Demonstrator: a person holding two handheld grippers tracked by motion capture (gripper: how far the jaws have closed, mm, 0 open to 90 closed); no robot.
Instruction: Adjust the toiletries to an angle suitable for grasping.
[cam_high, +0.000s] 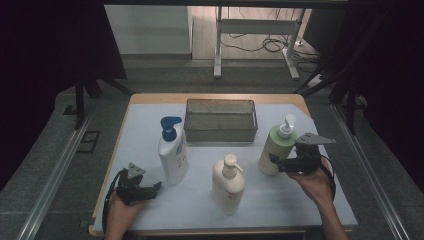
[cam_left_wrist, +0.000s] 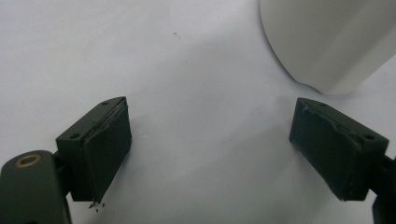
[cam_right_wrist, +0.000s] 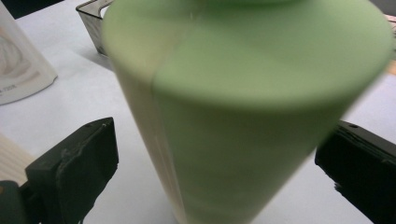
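standing between the spread right tongs (cam_right_wrist: 217, 163), green bottle (cam_right_wrist: 243, 116)

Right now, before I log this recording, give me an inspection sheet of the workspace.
Surface: pale sheet over a wooden table.
Job's things: green pump bottle upright; right tool astride it, jaws apart, no contact visible.
Clutter: white bottle with blue pump, cream pump bottle, mesh basket behind.
Grippers: left tool open, nothing between its jaws.
Cables: black cable from left tool; floor cables beyond.
Surroundings: metal stand legs, dark curtains.
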